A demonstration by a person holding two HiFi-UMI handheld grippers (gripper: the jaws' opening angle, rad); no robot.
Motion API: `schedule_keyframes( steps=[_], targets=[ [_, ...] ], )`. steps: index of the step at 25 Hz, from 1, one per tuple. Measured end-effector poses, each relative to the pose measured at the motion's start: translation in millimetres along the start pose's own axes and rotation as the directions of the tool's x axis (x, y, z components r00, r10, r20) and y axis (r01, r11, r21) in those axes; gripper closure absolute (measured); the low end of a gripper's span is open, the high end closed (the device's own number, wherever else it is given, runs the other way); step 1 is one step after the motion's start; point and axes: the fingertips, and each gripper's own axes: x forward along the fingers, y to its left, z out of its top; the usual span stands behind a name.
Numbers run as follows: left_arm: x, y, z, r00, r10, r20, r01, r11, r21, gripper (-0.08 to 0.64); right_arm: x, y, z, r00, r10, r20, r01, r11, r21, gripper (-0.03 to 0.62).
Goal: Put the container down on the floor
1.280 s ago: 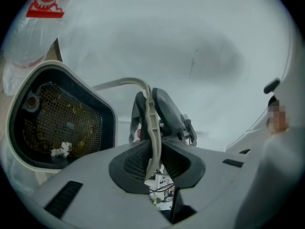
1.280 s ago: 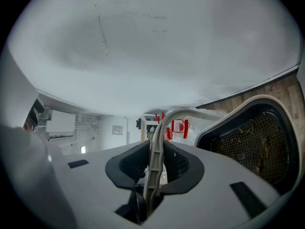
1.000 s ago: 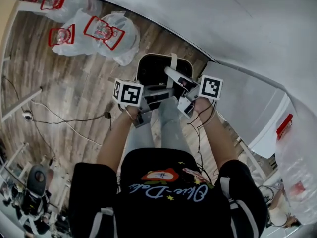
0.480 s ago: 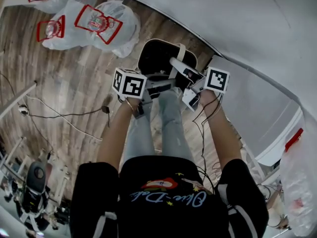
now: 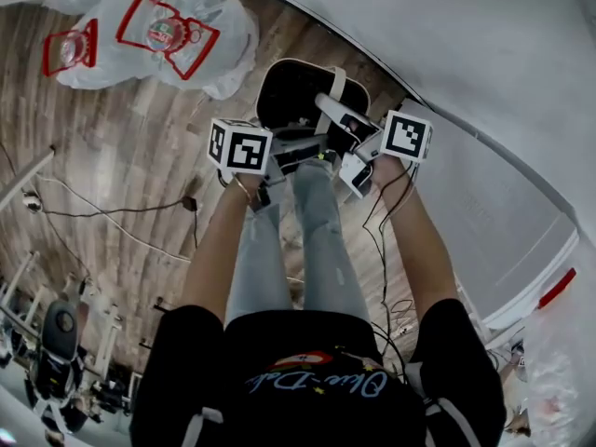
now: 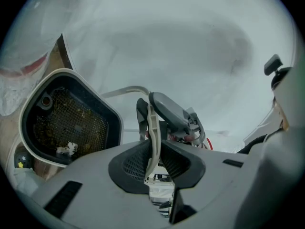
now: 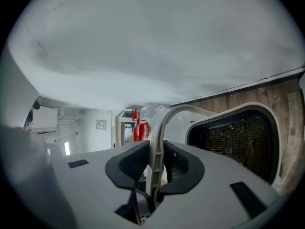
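The container (image 5: pixel 296 99) is a black mesh-lined tub with a cream rim and a cream bail handle (image 5: pixel 336 86). It hangs above the wooden floor, in front of the person's legs. My left gripper (image 5: pixel 300 151) is shut on the handle (image 6: pixel 152 128), and the tub (image 6: pixel 64 123) shows to its left. My right gripper (image 5: pixel 343 127) is shut on the same handle (image 7: pixel 162 128) from the other side, with the tub (image 7: pixel 238 140) at its right. In the left gripper view, the right gripper (image 6: pixel 175 114) appears just beyond the handle.
Clear plastic bags with red print (image 5: pixel 177 33) lie on the wooden floor (image 5: pixel 121 156) at the far left. Cables (image 5: pixel 112 222) trail across the floor. A white wall (image 5: pixel 466 54) runs close behind the container, and a white frame (image 5: pixel 531 287) stands at the right.
Both grippers have sunk together with the container, which hangs lower toward the floor. Both grips on the handle are unchanged.
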Motion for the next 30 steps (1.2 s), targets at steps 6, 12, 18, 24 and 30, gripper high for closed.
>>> schedule_keyframes(
  steps=[6,12,18,24,30],
  targets=[
    [5,29,-7,1.0,0.009,0.011,-0.009,1.0,-0.029,0.495,10,-23,-6,0.998,-0.009,-0.065,0.006,0.999,-0.04,0.517],
    [14,46,-10,1.0,0.024,0.013,-0.024,0.999,-0.029,0.494,11,-45,-10,0.994,-0.052,-0.094,0.051,0.999,-0.008,0.517],
    [23,65,-10,0.999,0.029,0.044,-0.026,0.998,-0.05,0.494,19,-61,-9,0.992,-0.051,-0.117,0.042,0.996,-0.082,0.517],
    [29,84,-11,0.999,0.04,0.031,-0.037,0.996,-0.076,0.494,21,-87,-12,0.982,-0.127,-0.141,0.119,0.991,-0.062,0.517],
    [34,120,-5,0.998,0.057,0.026,-0.055,0.996,-0.074,0.494,41,-115,-9,0.972,-0.15,-0.181,0.133,0.985,-0.106,0.517]
  ],
)
